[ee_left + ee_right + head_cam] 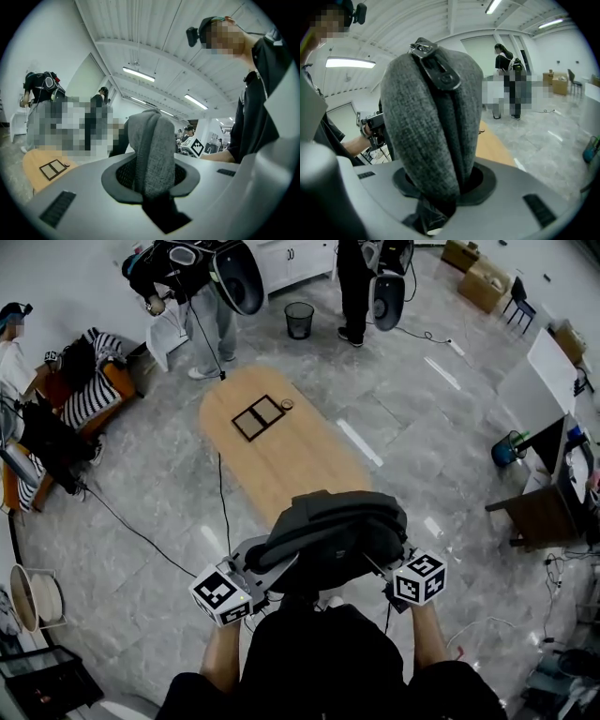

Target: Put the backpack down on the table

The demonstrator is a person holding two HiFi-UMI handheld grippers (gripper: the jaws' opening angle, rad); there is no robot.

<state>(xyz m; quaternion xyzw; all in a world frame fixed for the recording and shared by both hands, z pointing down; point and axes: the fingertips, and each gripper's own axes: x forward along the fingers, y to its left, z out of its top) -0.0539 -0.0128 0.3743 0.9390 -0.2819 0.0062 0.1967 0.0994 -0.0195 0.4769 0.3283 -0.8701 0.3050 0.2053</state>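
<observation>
A dark grey backpack (328, 538) hangs between my two grippers, just at the near end of the oval wooden table (309, 460). My left gripper (267, 570) is shut on the backpack's left side; in the left gripper view a grey padded strap (151, 154) stands up from its jaws. On the other side my right gripper (380, 568) is shut on the backpack, where a thick grey fold with a zipper pull (433, 126) fills the right gripper view. The bag's underside and whether it touches the table are hidden.
A black rectangular frame (259, 416) and a small round object (287, 404) lie on the table's far half. People stand beyond the far end, by a black bin (299, 320). Cables (221, 488) run over the floor left of the table. A chair (539, 512) stands at the right.
</observation>
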